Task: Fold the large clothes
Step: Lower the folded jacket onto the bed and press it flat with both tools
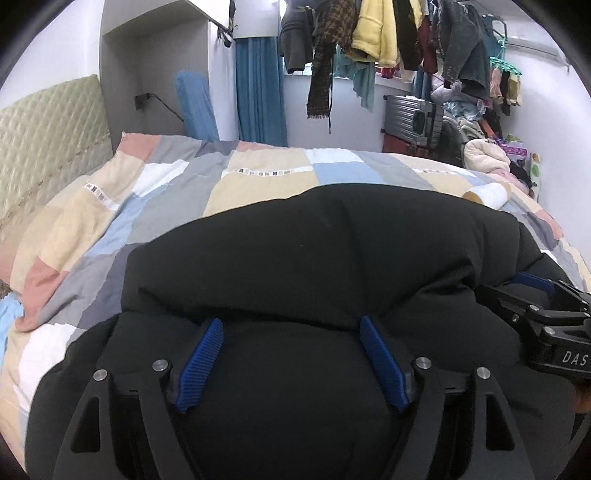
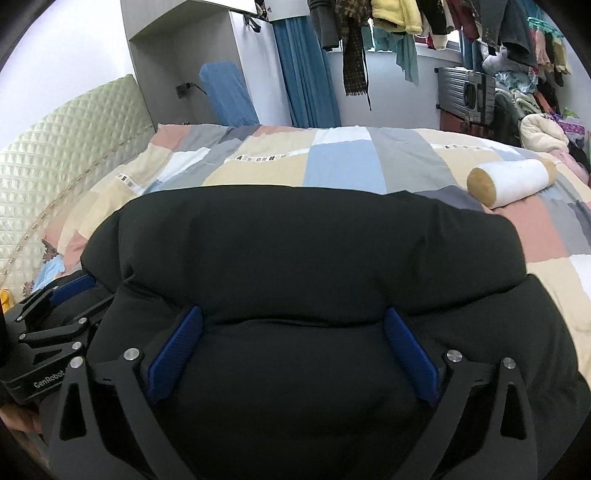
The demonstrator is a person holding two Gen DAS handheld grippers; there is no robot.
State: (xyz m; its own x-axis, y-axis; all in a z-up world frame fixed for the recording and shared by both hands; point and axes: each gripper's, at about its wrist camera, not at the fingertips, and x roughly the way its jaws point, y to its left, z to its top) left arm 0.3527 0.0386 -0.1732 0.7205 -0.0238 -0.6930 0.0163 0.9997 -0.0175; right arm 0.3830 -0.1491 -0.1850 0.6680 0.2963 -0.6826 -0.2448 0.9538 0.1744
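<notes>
Both grippers, left (image 1: 291, 360) and right (image 2: 293, 352), stand spread wide over the black coat (image 1: 314, 251) on the bed (image 1: 258, 177); its near edge is cut off, folds hard to read

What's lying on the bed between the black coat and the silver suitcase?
In the right wrist view, a white bolster pillow with tan ends lies on the patchwork quilt between the black coat and the suitcase.

Mounted on each wrist, side by side, looking forward and downward from close above a black padded coat (image 1: 295, 258) on a patchwork duvet (image 2: 343, 162). Sharing coat, duvet, quilted headboard (image 1: 48, 129), blue curtain (image 2: 306, 74), hanging clothes (image 1: 388, 33).
</notes>
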